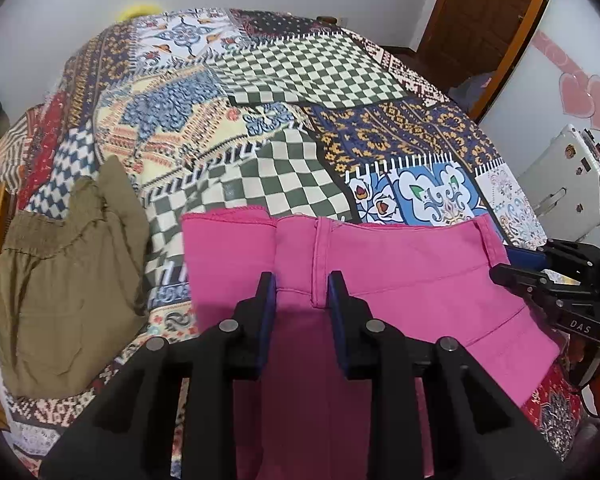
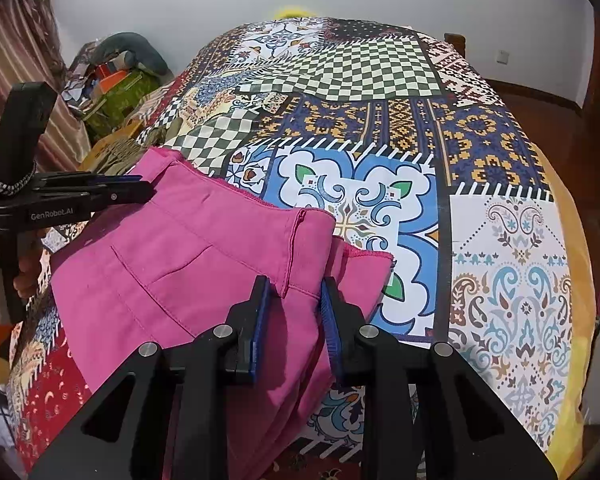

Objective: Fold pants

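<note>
Pink pants (image 1: pixel 400 276) lie folded on the patchwork bedspread (image 1: pixel 300 120), several layers stacked. My left gripper (image 1: pixel 302 284) is open, its blue-padded fingers either side of a vertical seam at the left part of the stack. My right gripper (image 2: pixel 294 288) is open too, its fingers straddling the folded edge at the right end of the pants (image 2: pixel 172 264). The right gripper also shows in the left wrist view (image 1: pixel 512 272), and the left gripper in the right wrist view (image 2: pixel 140 192), each level with the pants' edge.
Olive-green pants (image 1: pixel 68 280) lie folded on the bed to the left. A white case (image 1: pixel 560 184) stands off the bed's right side, with a wooden door (image 1: pixel 480 20) behind. A cluttered pile (image 2: pixel 116 84) and a curtain (image 2: pixel 24 60) are at the far left.
</note>
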`<state>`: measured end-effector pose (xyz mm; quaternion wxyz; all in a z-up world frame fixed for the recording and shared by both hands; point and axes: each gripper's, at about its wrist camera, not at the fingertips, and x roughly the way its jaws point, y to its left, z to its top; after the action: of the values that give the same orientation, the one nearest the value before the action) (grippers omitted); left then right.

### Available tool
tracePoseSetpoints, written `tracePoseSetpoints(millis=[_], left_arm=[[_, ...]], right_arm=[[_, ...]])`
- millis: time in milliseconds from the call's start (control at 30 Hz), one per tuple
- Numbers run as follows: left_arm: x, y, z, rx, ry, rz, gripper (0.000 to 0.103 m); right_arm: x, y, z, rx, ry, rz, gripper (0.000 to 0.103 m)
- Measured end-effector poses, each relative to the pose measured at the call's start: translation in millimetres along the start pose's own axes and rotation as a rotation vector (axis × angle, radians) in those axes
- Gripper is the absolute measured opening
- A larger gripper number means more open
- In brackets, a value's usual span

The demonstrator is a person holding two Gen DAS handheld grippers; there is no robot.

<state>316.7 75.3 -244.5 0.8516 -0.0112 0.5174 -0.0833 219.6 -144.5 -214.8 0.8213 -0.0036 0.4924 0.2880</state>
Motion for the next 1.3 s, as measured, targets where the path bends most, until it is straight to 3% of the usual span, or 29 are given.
tracePoseSetpoints(millis=[233,300,367,467,567,767,967,1167,1300], left_arm=[[-42.4,2.8,-7.5,0.011,-0.068,0.064,0.028],[-50.0,5.1,-13.2,0.003,-0.073,0.083,0.033],[-54.8,9.3,-20.4,-0.021,-0.067,0.087,0.047],[-59.1,11.9,-30.6,-0.037,-0.067,0.089,0.048],[-60.5,10.8,-41.9,-0.027,-0.050,0.110,0.048],[-50.9,12.2,-53.4,-0.047,-0.005,0.032,0.048],[-38.2,11.2,-51.5,-0.043,0.004,0.047,0.048],[-20.7,16.9,-46.0,-0.062,0.029,0.047,0.061],[-11.9,21.7,-43.3,-0.086,0.043,0.021,0.063]], right_arm=[[-28.0,1.4,1.7,0.021,-0.018,-0.031,0.029],[-36.3,3.1,1.1,0.025,-0.029,-0.048,0.036],[-44.9,7.8,-0.4,0.017,-0.042,-0.068,0.037],[-51.9,14.6,-2.4,0.016,-0.052,-0.077,0.037],[-53.1,20.7,-5.5,0.025,-0.051,-0.082,0.047],[-44.9,25.3,-14.4,0.058,-0.037,-0.083,0.056],[-28.2,14.7,-20.2,0.122,0.004,-0.073,0.058],[-18.6,0.1,-22.5,0.186,0.018,-0.035,0.062],[-8.9,-8.2,-21.0,0.226,0.030,-0.002,0.063]])
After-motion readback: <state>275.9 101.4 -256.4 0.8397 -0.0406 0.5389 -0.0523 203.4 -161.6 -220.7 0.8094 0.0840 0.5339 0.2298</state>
